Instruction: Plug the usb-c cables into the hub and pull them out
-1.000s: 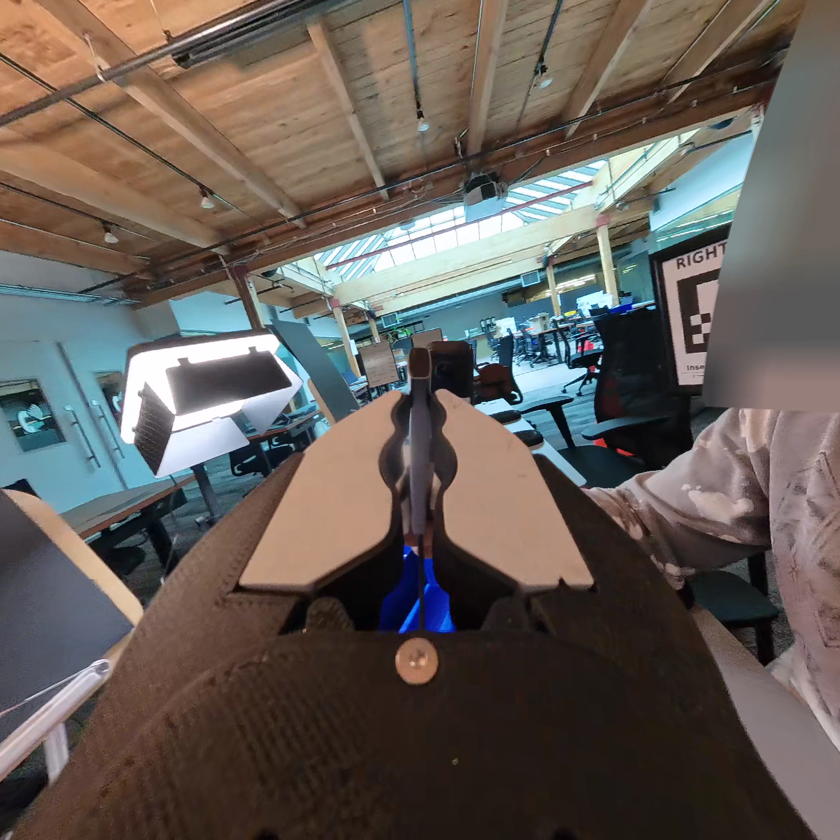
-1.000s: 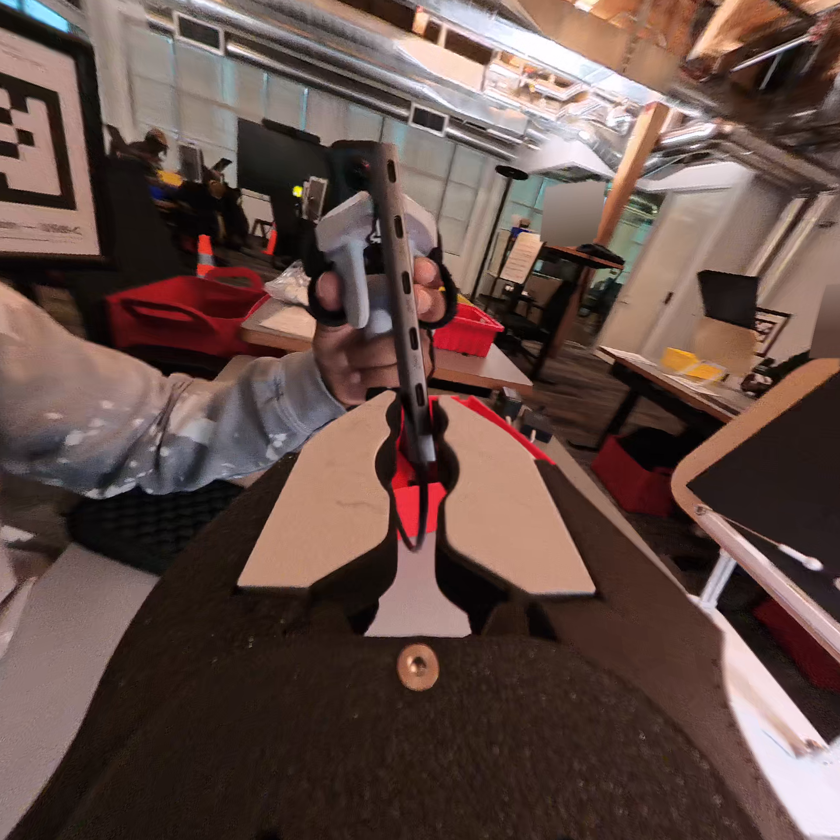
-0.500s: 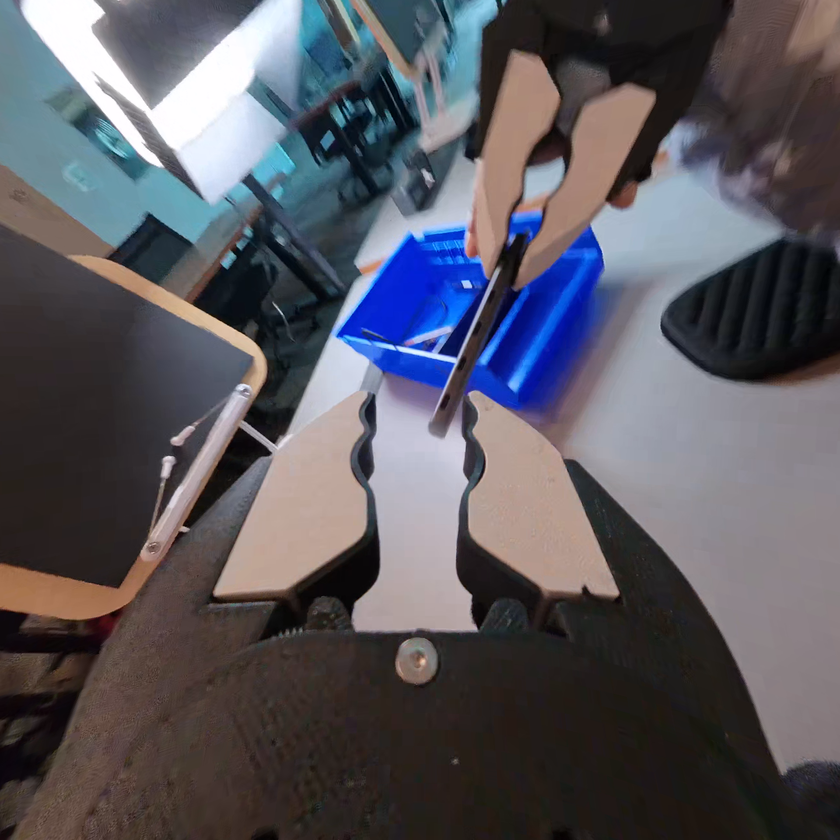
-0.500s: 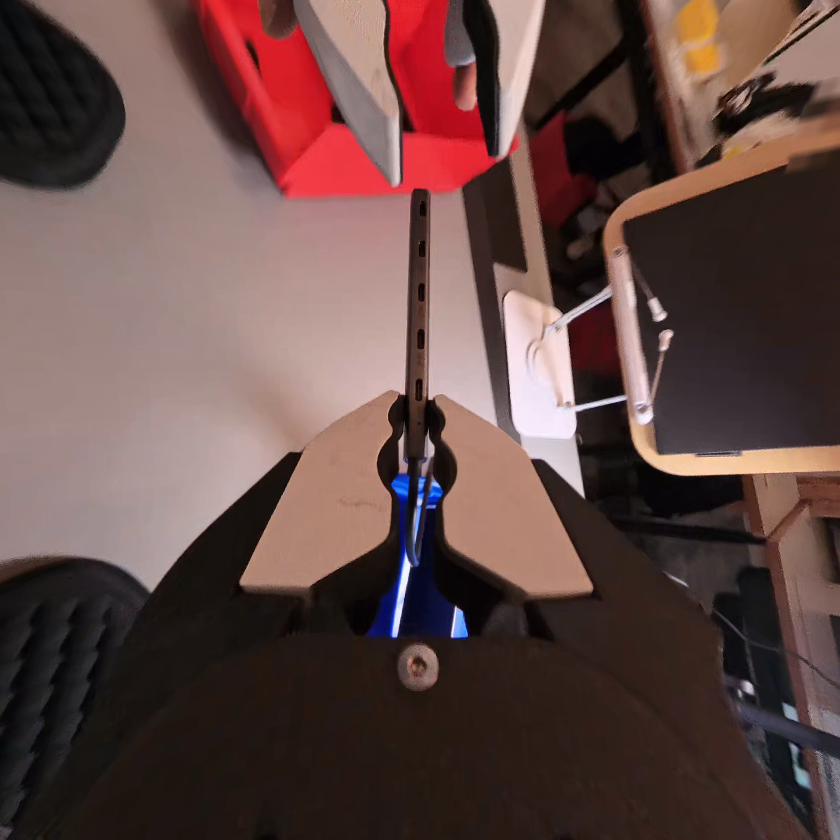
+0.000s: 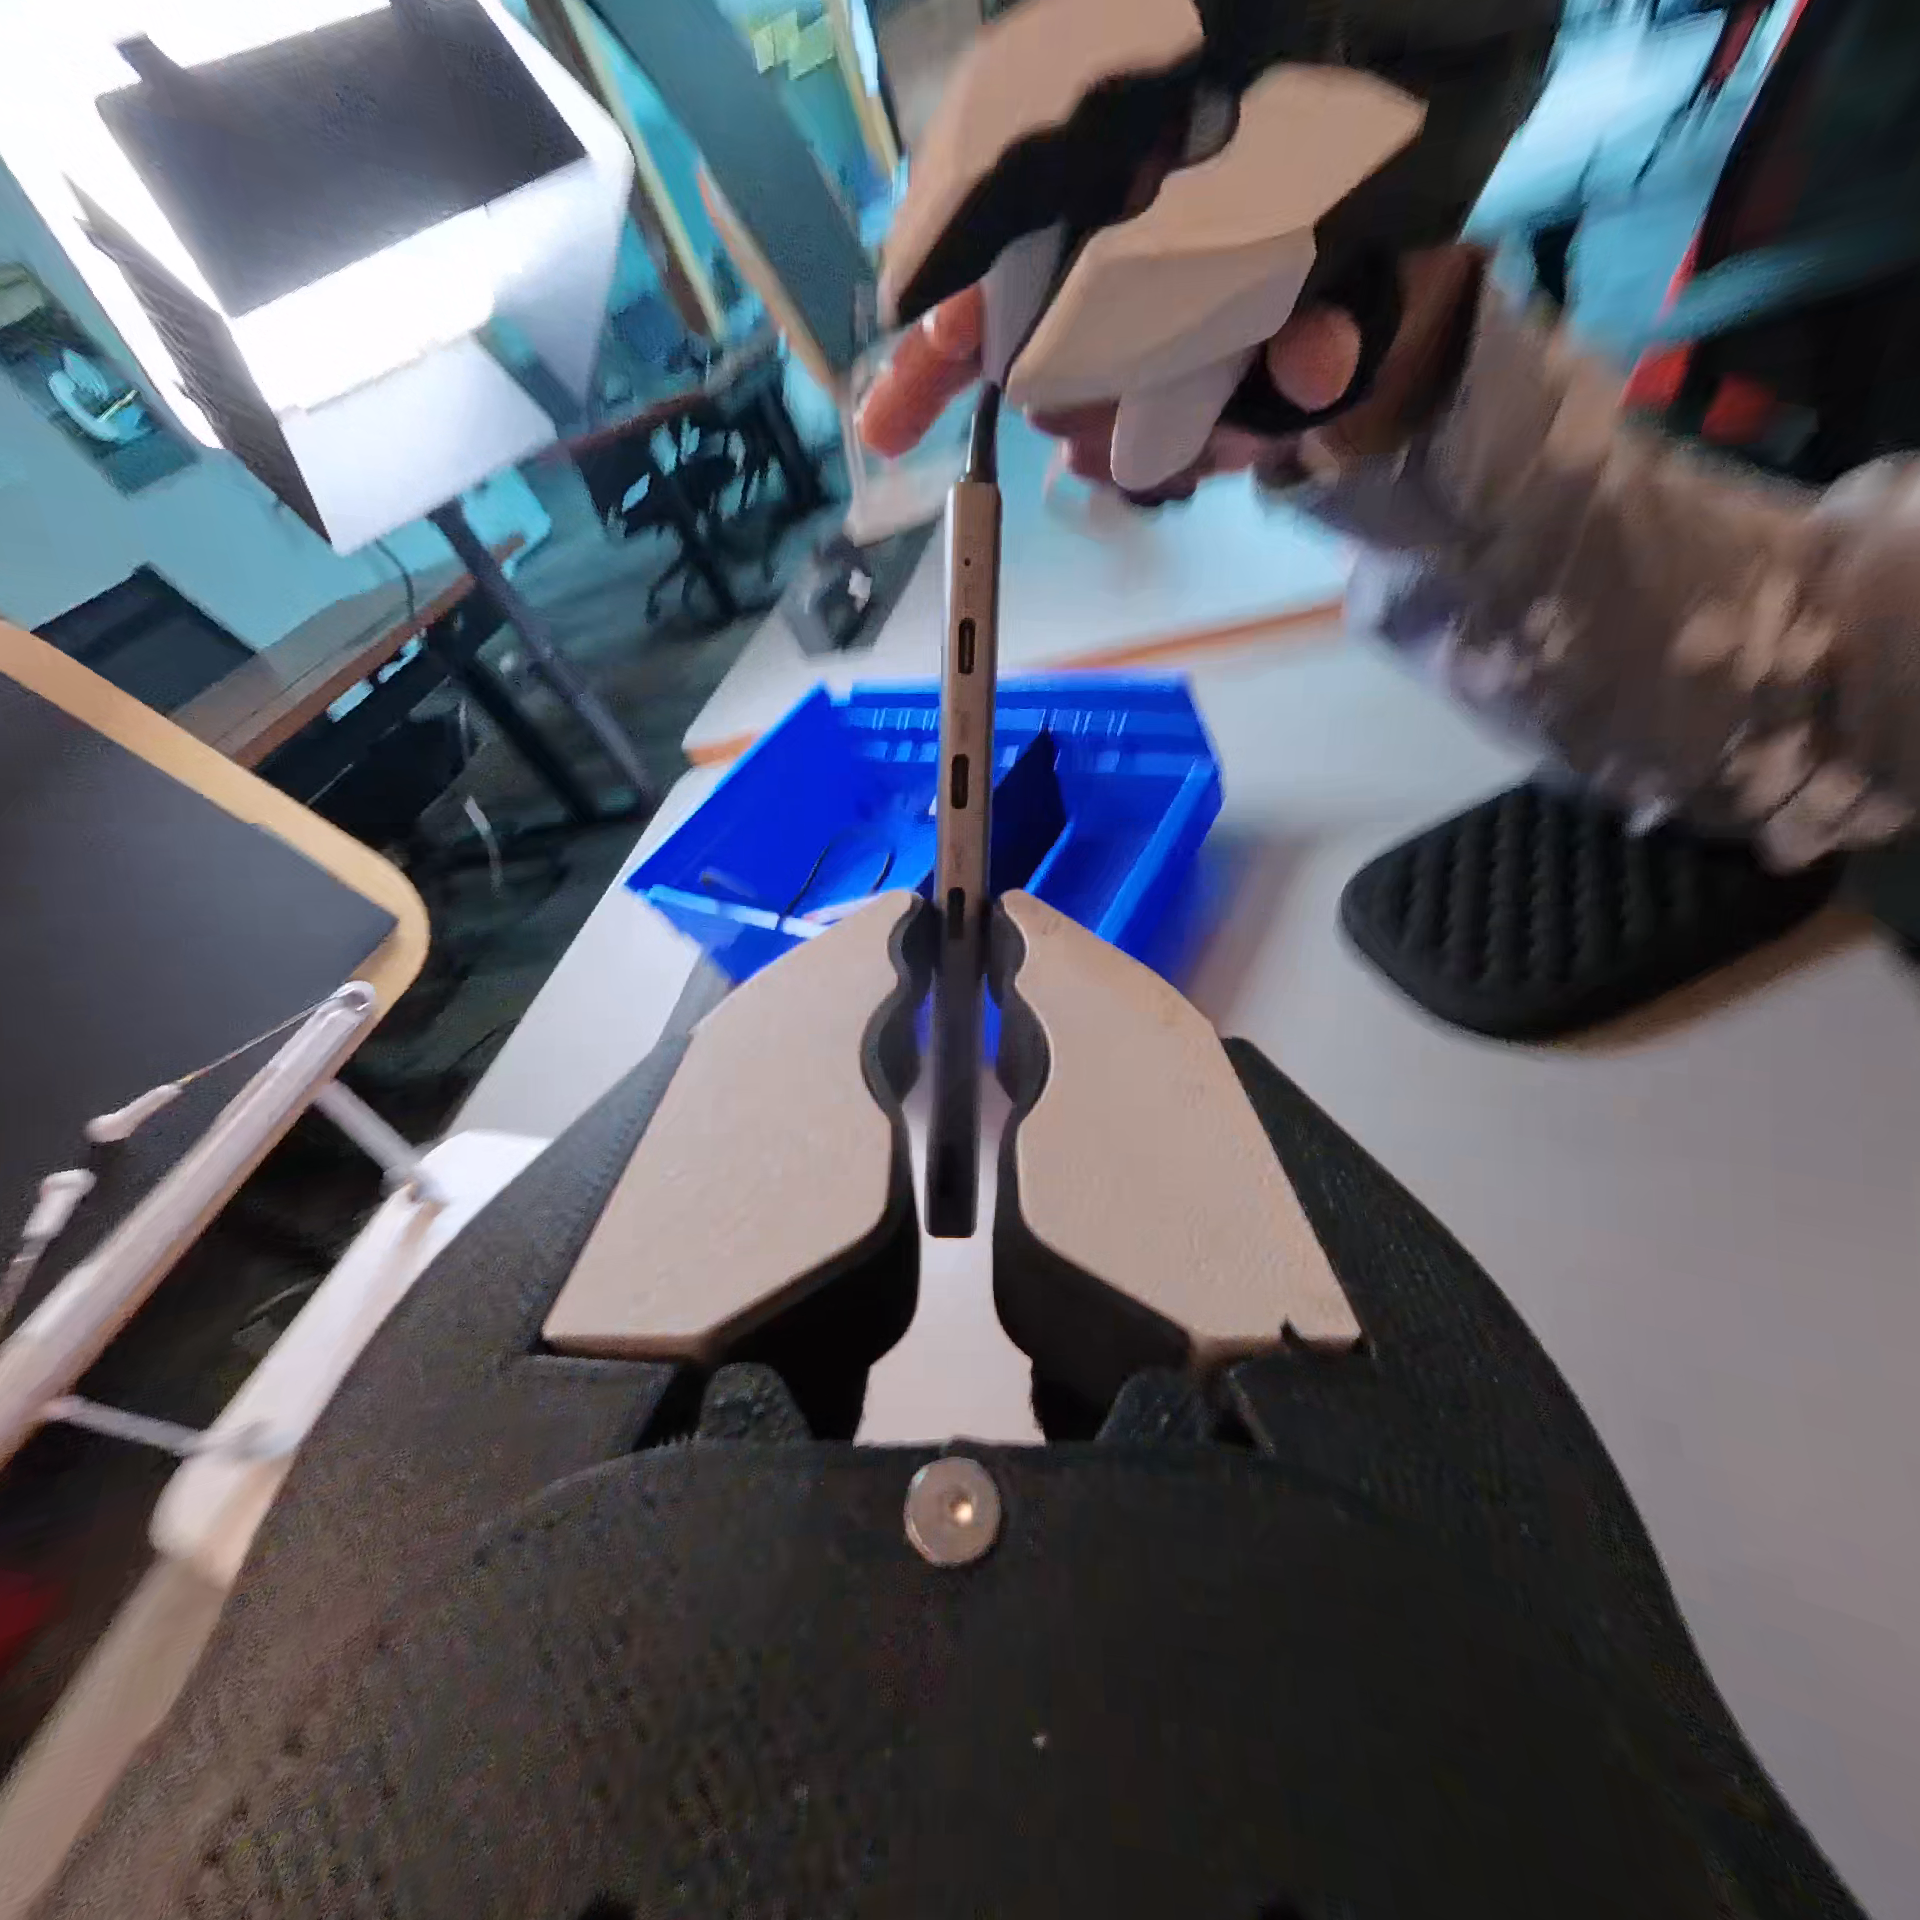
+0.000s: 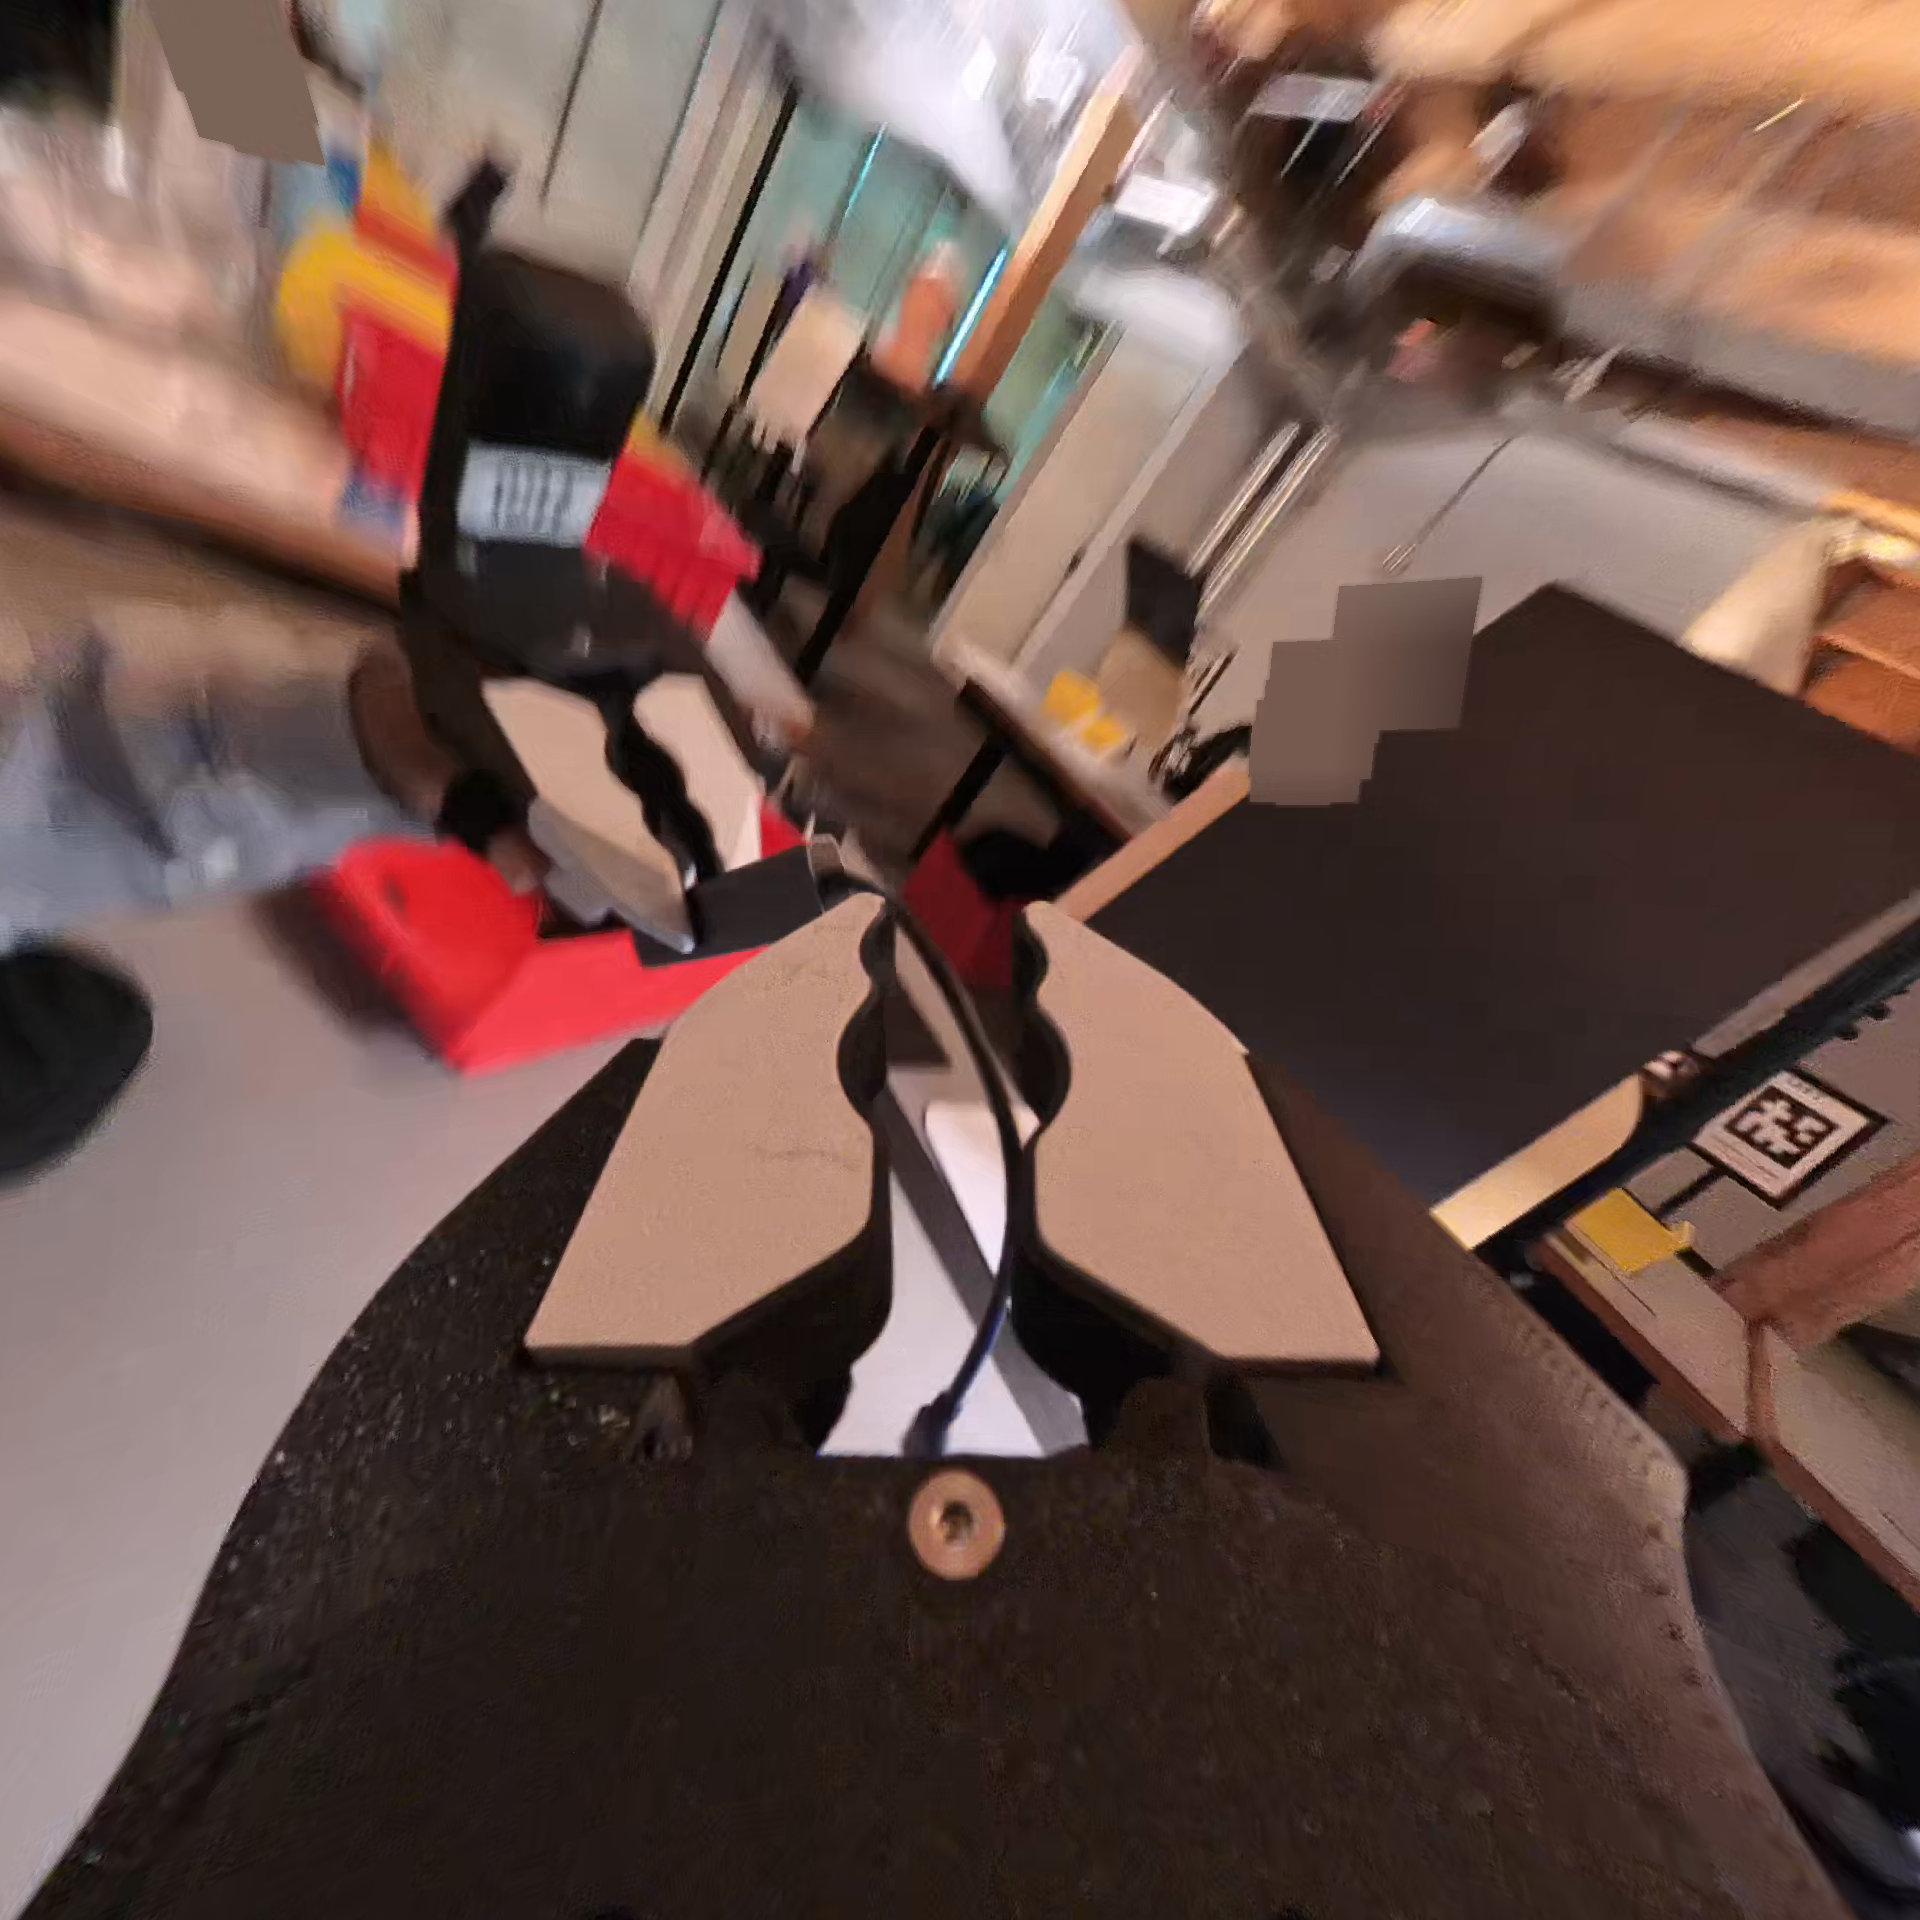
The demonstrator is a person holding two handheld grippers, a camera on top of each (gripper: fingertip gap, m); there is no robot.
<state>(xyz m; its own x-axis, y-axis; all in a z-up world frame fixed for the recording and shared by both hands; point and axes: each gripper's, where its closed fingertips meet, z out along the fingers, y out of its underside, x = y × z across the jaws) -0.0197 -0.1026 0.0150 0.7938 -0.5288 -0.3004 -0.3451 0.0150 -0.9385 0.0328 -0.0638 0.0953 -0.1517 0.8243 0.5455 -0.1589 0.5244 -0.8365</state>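
A thin grey USB-C hub (image 5: 961, 831) stands edge-on, its row of ports facing my left wrist camera. My left gripper (image 5: 954, 925) is shut on its lower end. Its short black cable (image 5: 982, 436) runs up into my right gripper (image 5: 997, 343), which a hand holds above. In the right wrist view my right gripper (image 6: 954, 920) is open, and the black cable (image 6: 977, 1049) runs loosely between the jaws. Beyond it my left gripper (image 6: 696, 883) holds the dark hub (image 6: 758, 894). Both views are blurred by motion.
A blue bin (image 5: 810, 821) with loose cables sits on the white table (image 5: 1558, 1247) behind the hub. A black ribbed mat (image 5: 1558, 914) lies to the right. A red bin (image 6: 520, 977) sits behind my left gripper. Black boards on stands (image 5: 135, 883) (image 6: 1455, 883) flank the table. The tips of one gripper are about 11 centimeters away from the tips of the other.
Half a second ago my left gripper was open and my right gripper held the hub's cable end. Now the left has shut on the hub and the right has opened.
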